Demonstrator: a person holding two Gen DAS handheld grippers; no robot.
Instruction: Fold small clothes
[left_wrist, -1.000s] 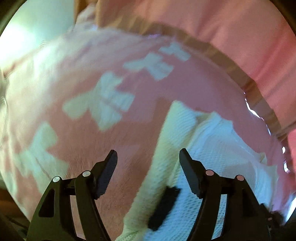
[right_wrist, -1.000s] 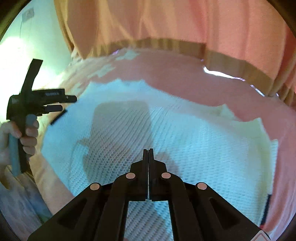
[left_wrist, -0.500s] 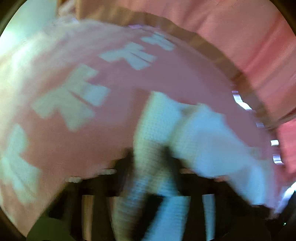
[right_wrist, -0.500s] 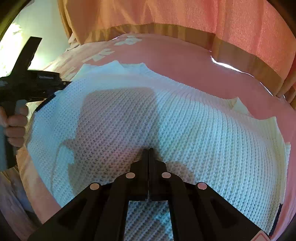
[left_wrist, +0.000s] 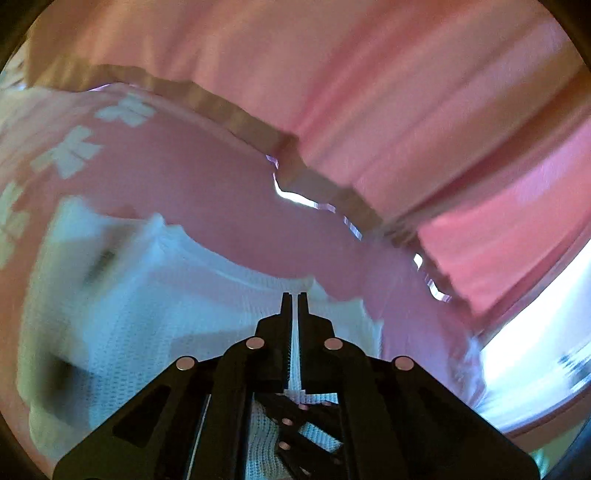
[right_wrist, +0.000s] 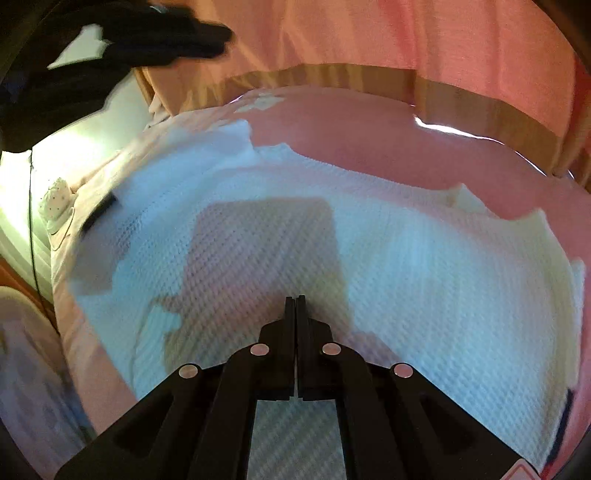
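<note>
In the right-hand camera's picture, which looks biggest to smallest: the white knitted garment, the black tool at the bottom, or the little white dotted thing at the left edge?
1. White knitted garment: fills most of the picture.
2. Right gripper: large too, but it sits nearest the camera, so its true size is unsure.
3. Small white dotted thing: far the smallest.

Black tongs (right_wrist: 295, 301), round silver rivets (right_wrist: 259, 349)

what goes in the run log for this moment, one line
left gripper: shut on white knit garment edge, just closed | right gripper: shut, empty, over garment | surface: pink bedspread
</note>
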